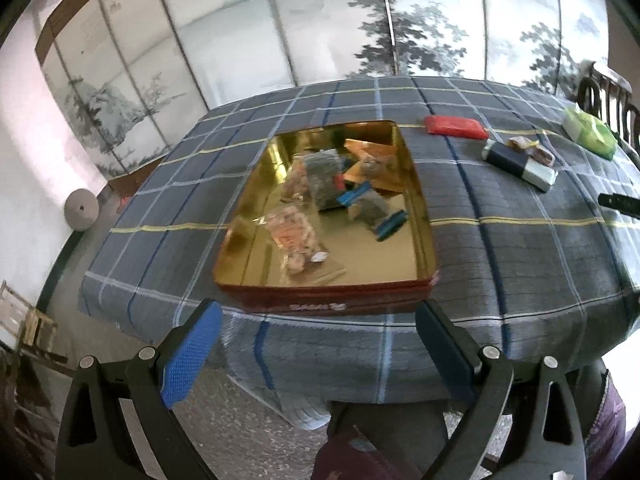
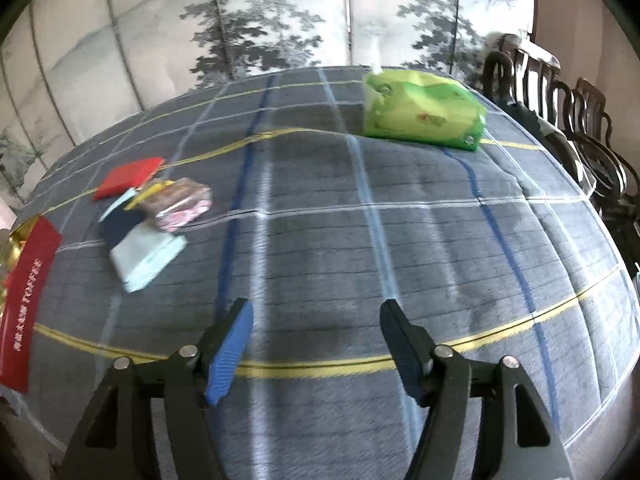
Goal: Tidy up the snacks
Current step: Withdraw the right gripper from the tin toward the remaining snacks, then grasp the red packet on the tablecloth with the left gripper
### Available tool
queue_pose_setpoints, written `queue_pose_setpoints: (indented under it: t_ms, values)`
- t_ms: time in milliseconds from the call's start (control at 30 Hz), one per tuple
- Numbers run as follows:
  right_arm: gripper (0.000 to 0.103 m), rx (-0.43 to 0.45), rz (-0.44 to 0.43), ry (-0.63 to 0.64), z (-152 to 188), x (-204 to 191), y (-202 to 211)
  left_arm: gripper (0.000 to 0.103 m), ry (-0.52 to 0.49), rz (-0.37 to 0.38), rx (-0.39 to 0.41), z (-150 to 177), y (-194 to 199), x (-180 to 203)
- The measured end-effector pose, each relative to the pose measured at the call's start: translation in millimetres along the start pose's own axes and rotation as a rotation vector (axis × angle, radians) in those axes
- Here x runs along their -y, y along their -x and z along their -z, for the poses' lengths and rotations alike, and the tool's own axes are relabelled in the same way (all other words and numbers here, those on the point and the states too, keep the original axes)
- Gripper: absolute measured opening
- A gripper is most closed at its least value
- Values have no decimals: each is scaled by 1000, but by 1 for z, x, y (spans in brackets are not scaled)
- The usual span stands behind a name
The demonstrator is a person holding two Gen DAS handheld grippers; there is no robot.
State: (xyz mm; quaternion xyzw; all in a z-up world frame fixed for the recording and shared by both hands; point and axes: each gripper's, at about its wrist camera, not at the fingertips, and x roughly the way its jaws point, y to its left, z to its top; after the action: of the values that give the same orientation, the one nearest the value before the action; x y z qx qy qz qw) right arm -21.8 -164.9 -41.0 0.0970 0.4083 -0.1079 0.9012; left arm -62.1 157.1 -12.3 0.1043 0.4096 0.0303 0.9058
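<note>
An open red tin with a gold inside sits on the plaid-covered table and holds several wrapped snacks. My left gripper is open and empty, just before the tin's near wall. A red packet, a navy-and-pale-blue box and a small clear-wrapped snack lie to the tin's right. In the right wrist view my right gripper is open and empty above bare cloth. The red packet, box and clear-wrapped snack lie to its far left. The tin's side shows at the left edge.
A green tissue pack stands at the table's far right, also in the left wrist view. Dark wooden chairs stand beyond the right edge. A painted folding screen stands behind the table. The table's near edge drops to the floor.
</note>
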Motion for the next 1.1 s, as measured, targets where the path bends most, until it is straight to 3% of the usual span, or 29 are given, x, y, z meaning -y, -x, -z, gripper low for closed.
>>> queue_pose_setpoints:
  t_ms: [367,567,633,800,967,1100]
  values:
    - [75,-9,18,-33,-23,33,-23,96,-108,21,-17,-23,-5,50]
    - [89,-18,15,-25,-40,45,-38,96,-170,79,-31,-47,-9,81]
    - [103,-32,-10,-1,-43,44,-43,96,-180,106,-37,-58,-10,89]
    - [103,-45,39,77,-48,32,-53,96,-226,178,-20,-94,-16,108]
    - [103,-29,37,77,-46,32,-53,96,-373,325,18,-137,-34,123]
    - [103,-22,37,76,-45,34,-52,96,-636,355,13,-171,-65,150]
